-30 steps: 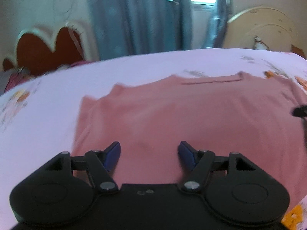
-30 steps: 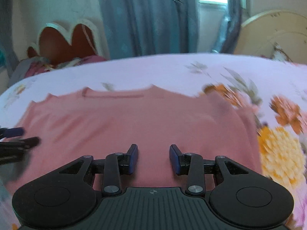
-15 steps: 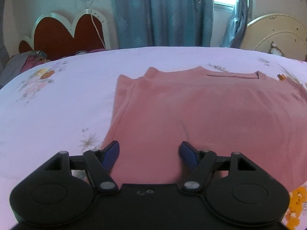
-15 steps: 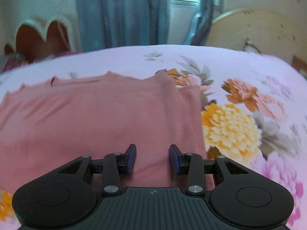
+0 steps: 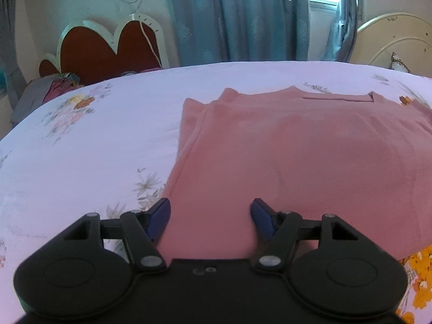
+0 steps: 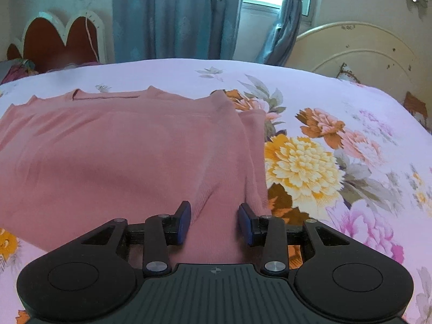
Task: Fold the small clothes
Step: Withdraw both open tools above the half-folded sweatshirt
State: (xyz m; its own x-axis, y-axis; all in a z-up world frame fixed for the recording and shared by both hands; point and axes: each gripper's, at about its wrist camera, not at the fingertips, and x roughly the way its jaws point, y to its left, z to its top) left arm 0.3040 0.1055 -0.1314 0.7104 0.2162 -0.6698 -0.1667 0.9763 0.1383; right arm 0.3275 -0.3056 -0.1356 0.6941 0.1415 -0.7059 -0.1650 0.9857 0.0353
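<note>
The pink top [image 5: 310,148] lies flat on the flowered bedsheet [image 5: 81,148], its neckline [image 5: 337,97] at the far edge and its hem toward the grippers, so it points away from the cameras; its longer spread runs left to right across the bed. It is a plain, dusty pink knit with a fine rib. Both sleeves appear to be folded inward along the sides, though the soft focus makes the layering hard to read for certain. The cloth looks smooth, with only shallow creases.

The left gripper [image 5: 210,216] hangs above the top's near left corner with its blue pads [image 5: 159,217] spread wide and nothing between them but the cloth beneath. The right gripper [image 6: 214,222] hangs over the near right corner, its jaws parted more narrowly and likewise released, with a ridge of fabric running up between the pads from below.

The left wrist view shows the top's left edge, where a folded sleeve [image 5: 194,124] makes a stepped double outline, and pale sheet with faint grey flowers to the left. The right wrist view shows the top's right edge [image 6: 253,156], with a narrow strip of sleeve set off by a crease, and just beside it a large yellow printed flower [image 6: 302,164]. A red heart-shaped headboard [image 6: 59,43] and blue curtains [image 6: 175,16] stand beyond the bed in both views.
</note>
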